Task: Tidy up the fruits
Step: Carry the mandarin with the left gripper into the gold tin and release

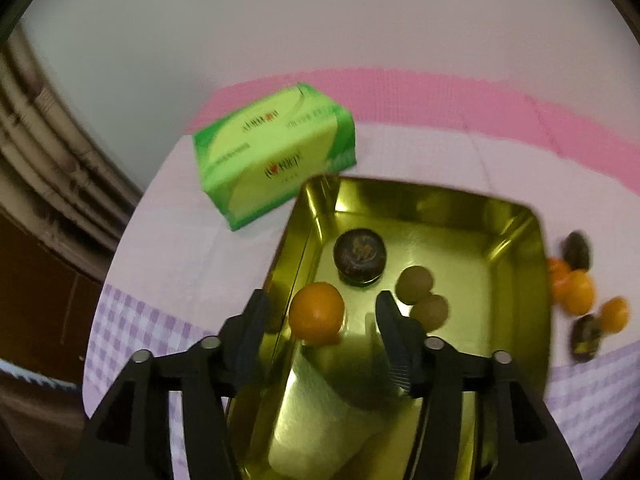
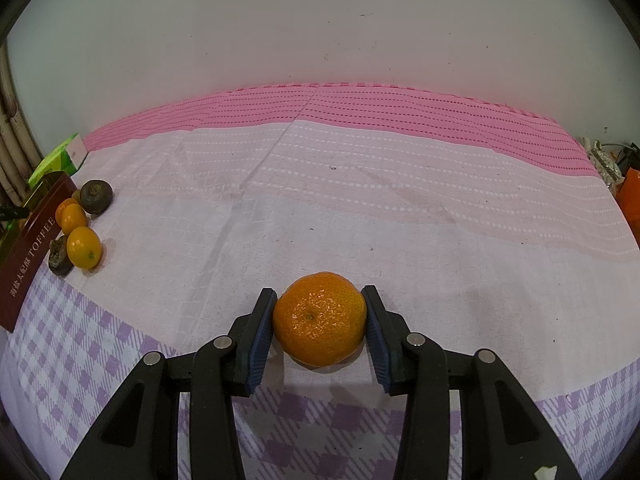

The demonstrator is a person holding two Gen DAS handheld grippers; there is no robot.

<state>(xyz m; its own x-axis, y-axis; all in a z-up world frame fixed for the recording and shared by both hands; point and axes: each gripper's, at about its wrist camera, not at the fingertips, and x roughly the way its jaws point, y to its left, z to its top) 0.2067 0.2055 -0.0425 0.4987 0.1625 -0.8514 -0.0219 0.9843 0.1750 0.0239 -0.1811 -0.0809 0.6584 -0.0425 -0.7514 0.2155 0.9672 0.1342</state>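
The gold tin [image 1: 516,216] runs off the bottom edge, and the fruits [image 1: 576,292] beside it are motion-blurred.

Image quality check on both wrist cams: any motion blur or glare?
Left wrist view: motion-smeared, green box lettering unreadable, strong glare and reflections inside the gold tin. Right wrist view: sharp, peel pores visible on the mandarin in the right tongs, soft shadow beneath; fisheye bows the table edge in both.
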